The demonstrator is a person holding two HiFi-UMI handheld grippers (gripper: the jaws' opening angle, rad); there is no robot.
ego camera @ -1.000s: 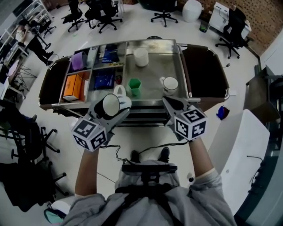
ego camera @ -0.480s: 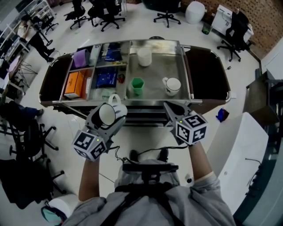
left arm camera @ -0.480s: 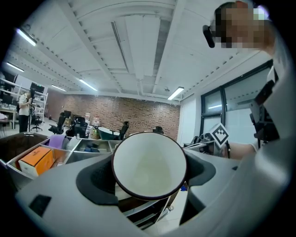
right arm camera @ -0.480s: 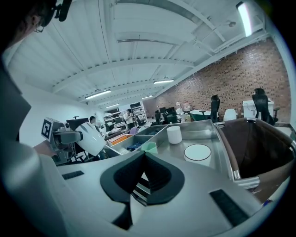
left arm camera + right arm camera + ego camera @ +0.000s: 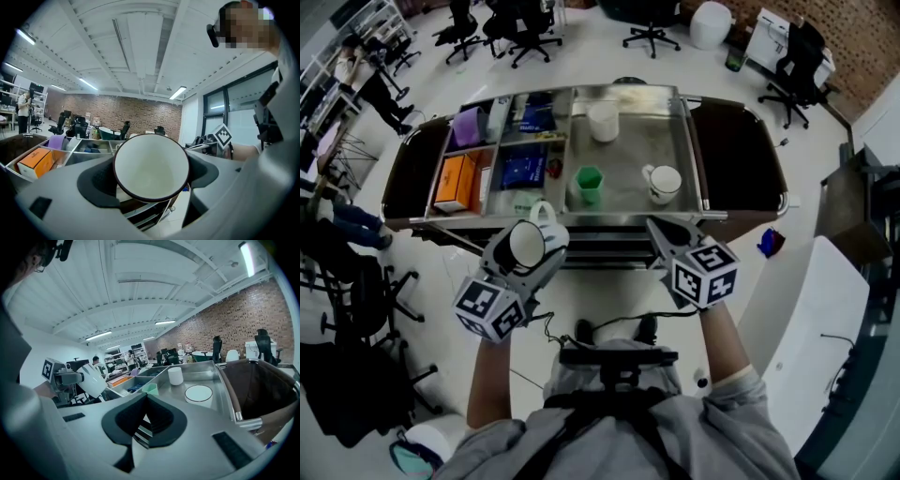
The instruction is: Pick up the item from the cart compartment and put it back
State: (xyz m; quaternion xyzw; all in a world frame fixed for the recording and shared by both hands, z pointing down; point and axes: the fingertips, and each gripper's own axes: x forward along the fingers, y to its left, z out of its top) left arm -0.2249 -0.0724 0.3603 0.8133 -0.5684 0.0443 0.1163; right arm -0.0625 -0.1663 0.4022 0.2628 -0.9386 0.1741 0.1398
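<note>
As the person stands facing the long steel cart, the left gripper holds a white mug clamped between its 2 wide-spread jaws. The mug lies on its side with its open mouth turned back toward the person. Mug and gripper hang in the air just short of the cart's near edge, not over any compartment. The right gripper hovers well apart from them, its jaws closed together on nothing. On the cart's open tray sit a green cup, another white mug and a white cup. An orange box fills 1 compartment on the left. By my reading, the pick-up is done and only the put-back is left: the mug has to travel forward over the cart, come down upright and be let go.
</note>
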